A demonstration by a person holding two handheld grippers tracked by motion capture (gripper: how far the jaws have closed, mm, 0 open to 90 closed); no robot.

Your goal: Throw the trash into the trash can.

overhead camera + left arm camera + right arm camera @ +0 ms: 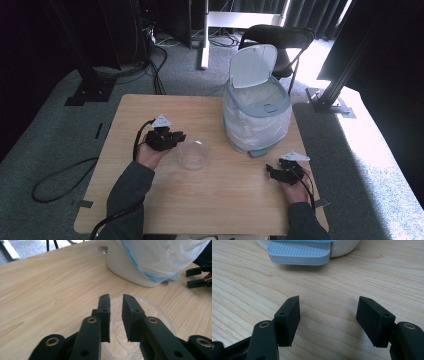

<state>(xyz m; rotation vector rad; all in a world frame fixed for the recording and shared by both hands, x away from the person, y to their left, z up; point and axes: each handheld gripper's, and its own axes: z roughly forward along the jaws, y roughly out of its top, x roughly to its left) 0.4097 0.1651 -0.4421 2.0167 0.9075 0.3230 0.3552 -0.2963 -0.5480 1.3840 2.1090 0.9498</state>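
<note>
Left gripper [116,298]: jaws drawn close with a narrow gap between the pads, straddling the near rim of the clear plastic bowl [150,315] — one jaw outside the wall, one inside; can't tell whether the pads actually bite the rim. Bowl sits upright on the wooden table [50,290], directly under and ahead of those jaws; in the high view the bowl [193,154] is just off the left gripper [176,137] tips. Beyond the bowl, straight ahead of the left jaws, stands the white pedal bin [130,267] with its plastic liner [165,257] hanging over the outside, near the bowl but not touching. Bin lid [253,65] is up. Right gripper [328,302]: jaws spread wide, nothing between them, bare table below. Ahead of them, the bin's grey ribbed pedal [298,252], near but apart. The right gripper [270,171] sits well apart from the bowl, on the bin's near side. Behind the table: a black chair [280,37].
</note>
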